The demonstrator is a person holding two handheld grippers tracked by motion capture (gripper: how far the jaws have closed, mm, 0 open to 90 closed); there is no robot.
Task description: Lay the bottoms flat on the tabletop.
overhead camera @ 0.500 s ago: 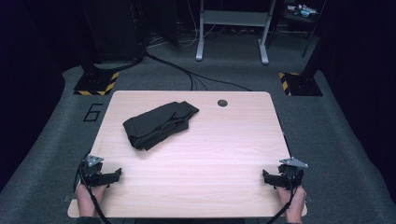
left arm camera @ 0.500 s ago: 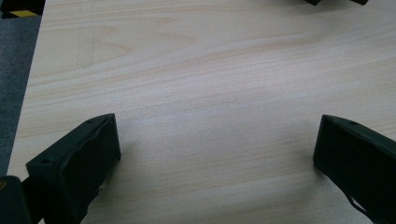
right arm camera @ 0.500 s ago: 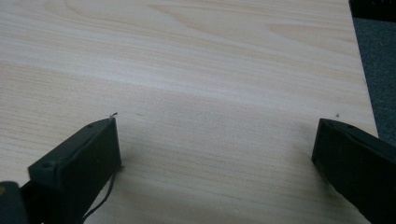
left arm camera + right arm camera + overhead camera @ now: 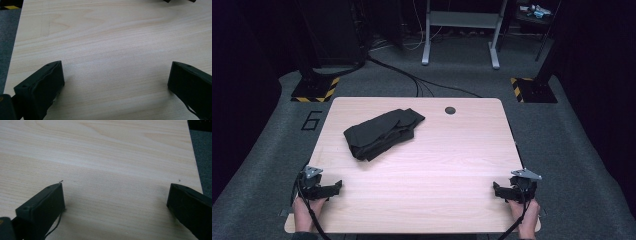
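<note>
A crumpled black cloth (image 4: 382,132) lies on the light wooden table (image 4: 437,160), left of centre toward the far side. My left gripper (image 4: 337,187) rests at the near left corner, held by a hand, pointing right. My right gripper (image 4: 497,189) rests at the near right corner, pointing left. Both stand open with nothing between the jaws. The left gripper (image 4: 116,75) and the right gripper (image 4: 115,195) each have bare table wood between their wide-apart jaws. The cloth is far from both grippers.
A round cable hole (image 4: 450,110) sits near the table's far edge. Grey carpet surrounds the table, with a painted "6" (image 4: 312,120) at the left. Black stands with yellow-striped bases (image 4: 314,90) and cables (image 4: 412,80) lie beyond the far edge.
</note>
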